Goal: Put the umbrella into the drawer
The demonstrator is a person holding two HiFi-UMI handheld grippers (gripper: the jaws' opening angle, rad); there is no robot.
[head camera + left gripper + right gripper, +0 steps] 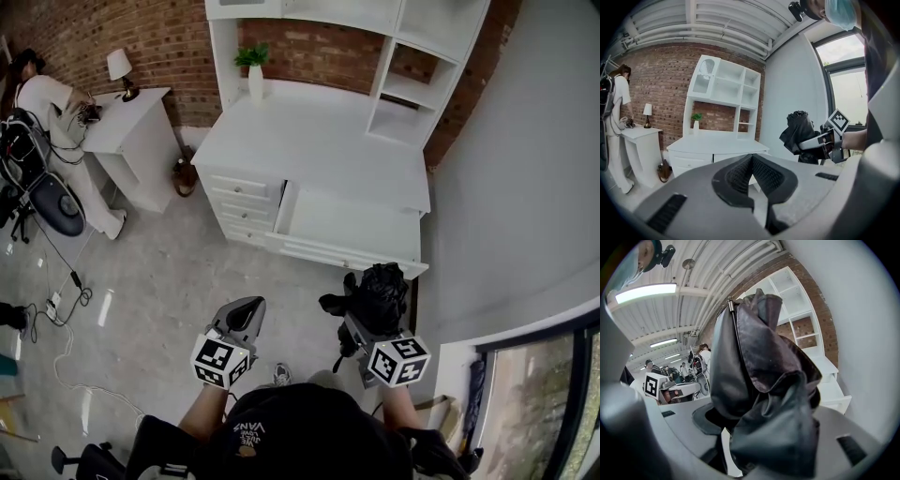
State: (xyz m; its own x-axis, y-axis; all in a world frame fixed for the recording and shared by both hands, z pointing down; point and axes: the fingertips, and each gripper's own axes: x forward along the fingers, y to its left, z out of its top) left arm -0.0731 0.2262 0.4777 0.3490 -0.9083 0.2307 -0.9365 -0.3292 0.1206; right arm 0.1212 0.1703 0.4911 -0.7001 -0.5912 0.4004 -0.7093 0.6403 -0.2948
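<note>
A black folded umbrella (pixel 380 291) sticks up from my right gripper (pixel 366 321), which is shut on it; its crumpled fabric (pixel 759 380) fills the right gripper view and hides the pads. The left gripper view shows the same umbrella (pixel 801 131) held at the right. My left gripper (pixel 246 311) hangs beside it at the same height, jaws closed together on nothing (pixel 752 165). Ahead stands a white desk with one wide drawer (pixel 347 251) pulled open and nothing visible inside; that drawer (pixel 834 392) shows again at the right of the right gripper view. Both grippers are over the floor, short of the drawer.
The desk top (pixel 309 141) carries a white hutch and a potted plant (pixel 255 70). A small white table with a lamp (pixel 120 66) and a person in white (pixel 47 103) are at the far left. Cables (pixel 66 300) lie on the floor. A grey wall (pixel 525 187) runs along the right.
</note>
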